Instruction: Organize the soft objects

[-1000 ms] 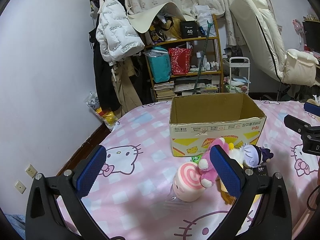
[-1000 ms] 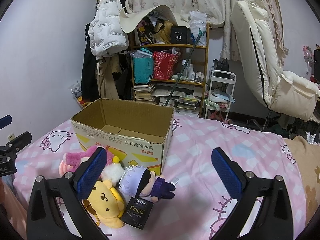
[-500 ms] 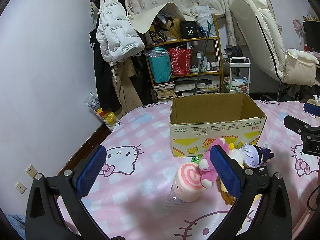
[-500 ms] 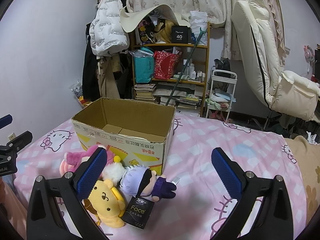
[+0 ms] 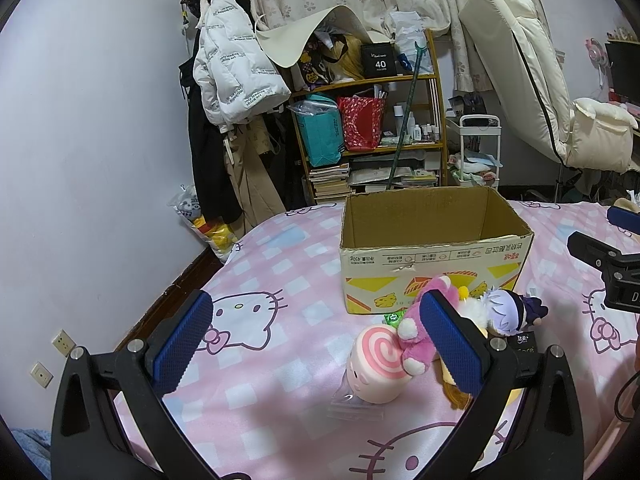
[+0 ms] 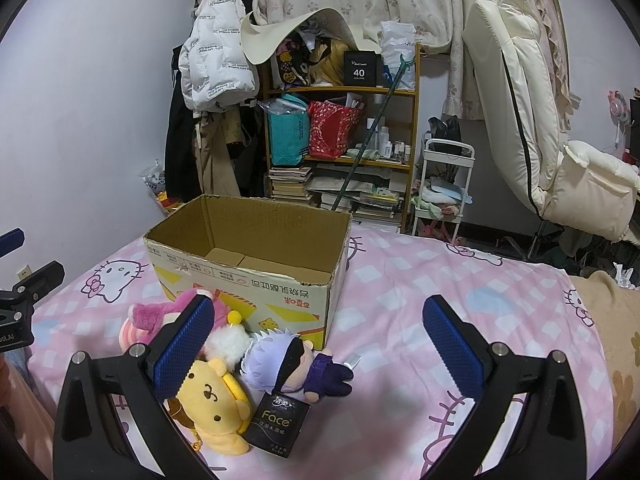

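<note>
An open, empty cardboard box (image 5: 436, 256) (image 6: 256, 264) stands on the pink Hello Kitty bedspread (image 5: 280, 360). In front of it lie soft toys: a pink swirl roll cushion (image 5: 378, 364), a pink plush bear (image 5: 418, 344) (image 6: 160, 314), a yellow dog plush (image 6: 214, 400), a purple-haired doll (image 5: 508, 312) (image 6: 288, 364) and a black tissue pack (image 6: 278, 420). My left gripper (image 5: 316, 344) is open and empty, left of the toys. My right gripper (image 6: 320, 350) is open and empty above the doll.
A cluttered shelf (image 5: 372, 136) with bags and books, hanging coats (image 5: 232, 76) and a white cart (image 6: 444, 184) stand beyond the bed. A cream recliner (image 6: 540, 128) is at the right. A brown blanket (image 6: 616, 340) lies on the bed's right side.
</note>
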`<action>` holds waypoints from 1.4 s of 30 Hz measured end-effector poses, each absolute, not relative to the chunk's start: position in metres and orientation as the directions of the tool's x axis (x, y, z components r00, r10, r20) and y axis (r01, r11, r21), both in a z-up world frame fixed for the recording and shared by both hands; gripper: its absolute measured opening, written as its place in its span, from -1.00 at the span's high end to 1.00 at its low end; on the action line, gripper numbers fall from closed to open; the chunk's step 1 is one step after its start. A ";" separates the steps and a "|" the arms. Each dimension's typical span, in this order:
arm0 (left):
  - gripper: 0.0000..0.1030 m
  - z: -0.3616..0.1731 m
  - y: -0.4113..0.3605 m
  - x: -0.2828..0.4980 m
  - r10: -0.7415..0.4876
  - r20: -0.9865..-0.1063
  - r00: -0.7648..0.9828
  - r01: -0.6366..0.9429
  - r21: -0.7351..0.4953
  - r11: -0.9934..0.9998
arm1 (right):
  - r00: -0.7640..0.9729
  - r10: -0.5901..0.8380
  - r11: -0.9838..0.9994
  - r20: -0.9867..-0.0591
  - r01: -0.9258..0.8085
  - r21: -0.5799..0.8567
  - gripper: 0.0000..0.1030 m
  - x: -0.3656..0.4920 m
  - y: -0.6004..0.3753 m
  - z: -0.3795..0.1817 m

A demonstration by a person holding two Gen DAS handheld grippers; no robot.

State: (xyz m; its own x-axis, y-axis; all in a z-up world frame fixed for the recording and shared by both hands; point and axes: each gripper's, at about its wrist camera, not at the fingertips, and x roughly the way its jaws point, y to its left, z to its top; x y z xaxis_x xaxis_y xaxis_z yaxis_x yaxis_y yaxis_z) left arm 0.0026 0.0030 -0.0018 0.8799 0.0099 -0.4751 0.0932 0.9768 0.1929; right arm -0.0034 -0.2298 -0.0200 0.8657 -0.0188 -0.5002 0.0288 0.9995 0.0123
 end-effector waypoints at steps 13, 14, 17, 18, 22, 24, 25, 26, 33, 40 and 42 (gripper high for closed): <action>-0.98 -0.002 0.002 0.002 0.011 -0.475 0.880 0.093 0.195 0.976 | 0.864 -0.017 1.000 -0.504 0.028 0.013 -1.00 -0.003 -0.230 -0.021; -0.98 -0.003 0.002 0.002 0.012 -0.476 0.879 0.093 0.196 0.976 | 0.864 -0.017 1.000 -0.504 0.028 0.013 -1.00 -0.004 -0.230 -0.021; -0.98 -0.004 0.003 0.001 0.008 -0.476 0.880 0.099 0.200 0.975 | 0.864 -0.018 1.000 -0.504 0.028 0.012 -1.00 -0.002 -0.228 -0.024; -0.98 -0.004 0.003 0.000 0.005 -0.476 0.879 0.103 0.200 0.974 | 0.863 -0.018 1.000 -0.504 0.028 0.013 -1.00 -0.002 -0.228 -0.024; -0.98 -0.003 0.003 0.001 -0.010 -0.484 0.875 0.121 0.197 0.973 | 0.861 -0.019 0.999 -0.508 0.030 0.013 -1.00 -0.002 -0.228 -0.025; -0.98 -0.003 0.001 0.002 -0.022 -0.488 0.873 0.135 0.198 0.971 | 0.862 -0.022 0.999 -0.507 0.033 0.014 -1.00 -0.002 -0.225 -0.028; -0.98 -0.002 -0.001 0.002 -0.027 -0.487 0.873 0.142 0.201 0.969 | 0.867 -0.022 0.999 -0.499 0.034 0.015 -1.00 -0.004 -0.224 -0.027; -0.98 -0.002 -0.003 0.001 -0.030 -0.484 0.875 0.147 0.206 0.967 | 0.869 -0.023 0.999 -0.495 0.035 0.015 -1.00 -0.003 -0.218 -0.035; -0.98 -0.009 -0.019 0.013 -0.053 -0.516 0.855 0.199 0.232 0.952 | 0.850 -0.009 0.999 -0.526 0.024 0.022 -1.00 0.010 -0.215 -0.037; -0.98 -0.020 -0.028 0.033 -0.091 -0.573 0.815 0.254 0.211 0.944 | 0.847 0.012 0.998 -0.531 0.023 0.059 -1.00 0.030 -0.217 -0.035; -0.98 -0.023 -0.031 0.040 -0.096 -0.584 0.806 0.263 0.209 0.942 | 0.844 0.018 0.998 -0.536 0.019 0.065 -1.00 0.032 -0.217 -0.036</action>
State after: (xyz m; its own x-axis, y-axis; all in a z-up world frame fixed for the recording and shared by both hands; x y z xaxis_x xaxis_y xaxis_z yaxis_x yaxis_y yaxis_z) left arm 0.0402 -0.0309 -0.0230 0.8062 -0.0956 -0.5838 0.2633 0.9417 0.2093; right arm 0.0321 -0.2172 -0.0358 0.8439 0.0185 -0.5362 0.0192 0.9977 0.0647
